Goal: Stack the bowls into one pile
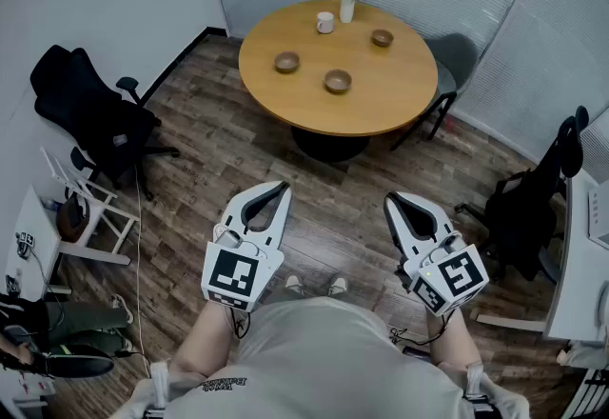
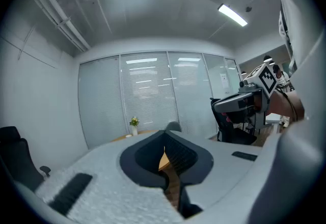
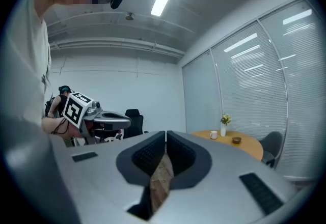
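Observation:
Three small brown bowls stand apart on the round wooden table (image 1: 381, 112): one at the left (image 1: 286, 62), one in the middle (image 1: 337, 81), one at the back right (image 1: 382, 38). The table is well ahead of me across the wood floor. My left gripper (image 1: 282, 187) and right gripper (image 1: 392, 200) are held low in front of my body, far short of the table, both shut with nothing between the jaws. In the left gripper view the jaws (image 2: 164, 134) meet at their tips. In the right gripper view the jaws (image 3: 166, 134) also meet, with one bowl (image 3: 236, 140) far off to the right.
A white mug (image 1: 325, 22) and a vase of flowers (image 1: 348, 3) stand at the table's back. A grey chair (image 1: 457, 60) sits behind the table. Black office chairs stand at the left (image 1: 95, 112) and right (image 1: 533, 198), and a white rack (image 1: 90, 208) is by the left wall.

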Demonstrator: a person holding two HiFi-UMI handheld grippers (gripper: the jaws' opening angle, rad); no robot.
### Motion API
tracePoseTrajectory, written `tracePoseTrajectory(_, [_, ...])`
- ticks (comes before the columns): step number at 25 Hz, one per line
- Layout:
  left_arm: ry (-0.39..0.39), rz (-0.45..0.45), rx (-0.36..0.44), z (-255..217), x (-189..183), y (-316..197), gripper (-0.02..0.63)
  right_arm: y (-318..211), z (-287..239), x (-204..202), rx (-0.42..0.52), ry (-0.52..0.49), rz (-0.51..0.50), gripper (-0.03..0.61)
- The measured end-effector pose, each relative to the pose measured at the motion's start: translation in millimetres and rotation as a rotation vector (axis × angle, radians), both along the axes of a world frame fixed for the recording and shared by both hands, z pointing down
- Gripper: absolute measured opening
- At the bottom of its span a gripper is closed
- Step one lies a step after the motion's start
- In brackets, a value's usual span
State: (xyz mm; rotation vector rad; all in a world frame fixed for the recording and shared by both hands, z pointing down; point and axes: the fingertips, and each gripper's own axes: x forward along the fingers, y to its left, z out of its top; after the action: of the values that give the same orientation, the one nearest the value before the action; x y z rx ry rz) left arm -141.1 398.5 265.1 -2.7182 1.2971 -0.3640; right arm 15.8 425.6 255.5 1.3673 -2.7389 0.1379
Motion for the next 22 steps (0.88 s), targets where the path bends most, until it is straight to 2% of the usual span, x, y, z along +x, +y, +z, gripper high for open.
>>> tracePoseTrajectory(22, [-0.012, 0.022, -0.003, 5, 16, -4, 0.018, -5, -3, 14, 0.011, -0.032, 0.036, 0.031])
